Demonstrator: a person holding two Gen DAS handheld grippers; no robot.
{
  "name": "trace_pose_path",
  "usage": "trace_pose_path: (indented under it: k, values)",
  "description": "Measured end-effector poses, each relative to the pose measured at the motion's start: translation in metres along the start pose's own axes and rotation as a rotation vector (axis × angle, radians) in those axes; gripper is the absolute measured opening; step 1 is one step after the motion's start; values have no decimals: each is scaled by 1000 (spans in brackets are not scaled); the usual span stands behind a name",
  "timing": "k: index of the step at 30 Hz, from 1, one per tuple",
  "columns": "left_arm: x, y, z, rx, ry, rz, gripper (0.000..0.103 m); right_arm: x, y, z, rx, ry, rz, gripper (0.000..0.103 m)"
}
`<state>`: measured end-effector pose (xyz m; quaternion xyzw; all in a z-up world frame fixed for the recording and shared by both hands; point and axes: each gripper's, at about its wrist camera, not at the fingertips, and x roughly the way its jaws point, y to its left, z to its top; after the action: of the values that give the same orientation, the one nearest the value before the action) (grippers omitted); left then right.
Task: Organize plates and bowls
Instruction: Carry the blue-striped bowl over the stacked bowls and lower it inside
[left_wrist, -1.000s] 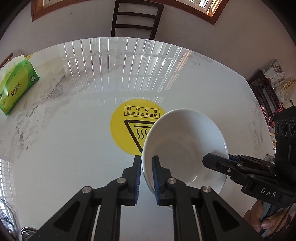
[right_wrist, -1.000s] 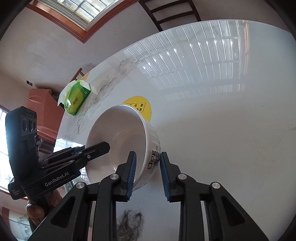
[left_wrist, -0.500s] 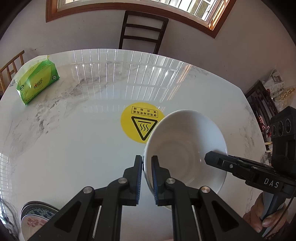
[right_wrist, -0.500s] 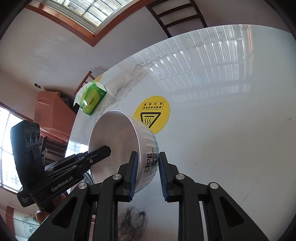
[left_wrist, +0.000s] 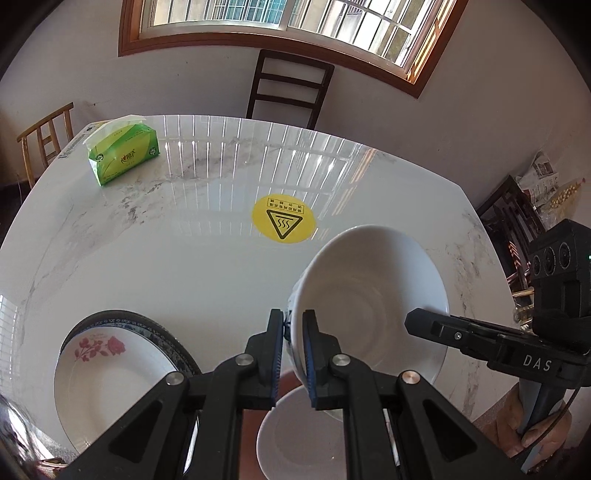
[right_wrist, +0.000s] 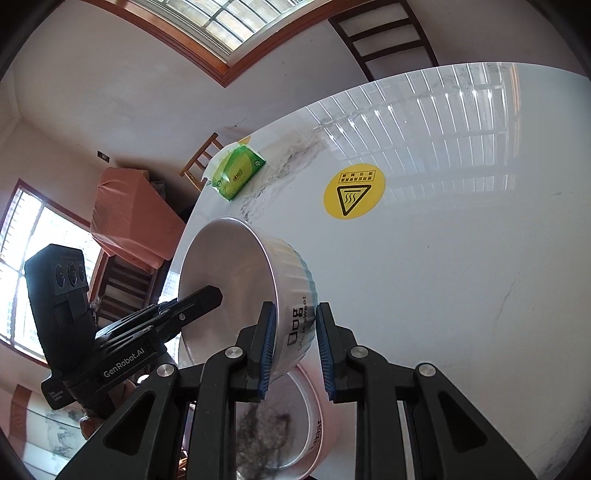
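My left gripper (left_wrist: 293, 349) is shut on the rim of a white bowl (left_wrist: 373, 295) held tilted above the marble table (left_wrist: 184, 258). My right gripper (right_wrist: 293, 345) grips the same bowl (right_wrist: 236, 288) on its opposite, ribbed and lettered side. A second white bowl (left_wrist: 295, 443) stands below the held one; it also shows in the right wrist view (right_wrist: 295, 424). A stack of plates (left_wrist: 110, 365), the top one with red roses, lies at the lower left.
A green tissue pack (left_wrist: 123, 153) lies at the table's far left. A yellow heat-warning sticker (left_wrist: 283, 223) marks the table's middle. Chairs stand behind the table (left_wrist: 288, 88) and at its left (left_wrist: 44, 140).
Both grippers have lifted the bowl and drawn it back toward the near edge. The plate stack and the second bowl have come into view beneath.
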<state>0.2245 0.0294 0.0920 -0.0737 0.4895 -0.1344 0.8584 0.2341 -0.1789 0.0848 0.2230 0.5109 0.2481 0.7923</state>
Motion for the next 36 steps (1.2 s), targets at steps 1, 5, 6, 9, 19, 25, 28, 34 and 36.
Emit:
trace_pose_path:
  k: [1, 5, 6, 9, 19, 25, 28, 34, 36]
  values:
    - [-4, 1, -5, -7, -1, -4, 11, -2, 3, -6, -4, 4, 2, 22]
    - [-19, 4, -28, -23, 0, -13, 11, -9, 12, -28, -15, 14, 12, 22]
    - [-22, 5, -33, -28, 2, -17, 11, -11, 15, -33, -24, 14, 9, 22]
    - [-32, 4, -47, -35, 1, -18, 11, -13, 20, -45, -31, 20, 8, 22]
    - [-29, 8, -74, -55, 40, -19, 11, -8, 21, -65, -34, 49, -12, 22]
    - [-25, 10, -82, -66, 56, -16, 11, -3, 19, -68, -27, 60, -18, 22]
    - [-22, 12, -85, -73, 65, -18, 11, 0, 19, -69, -27, 67, -22, 22]
    - [-16, 16, -88, -78, 89, -20, 11, 4, 18, -71, -21, 78, -27, 22]
    - [-14, 16, -90, -85, 95, -21, 11, 6, 18, -71, -20, 80, -30, 22]
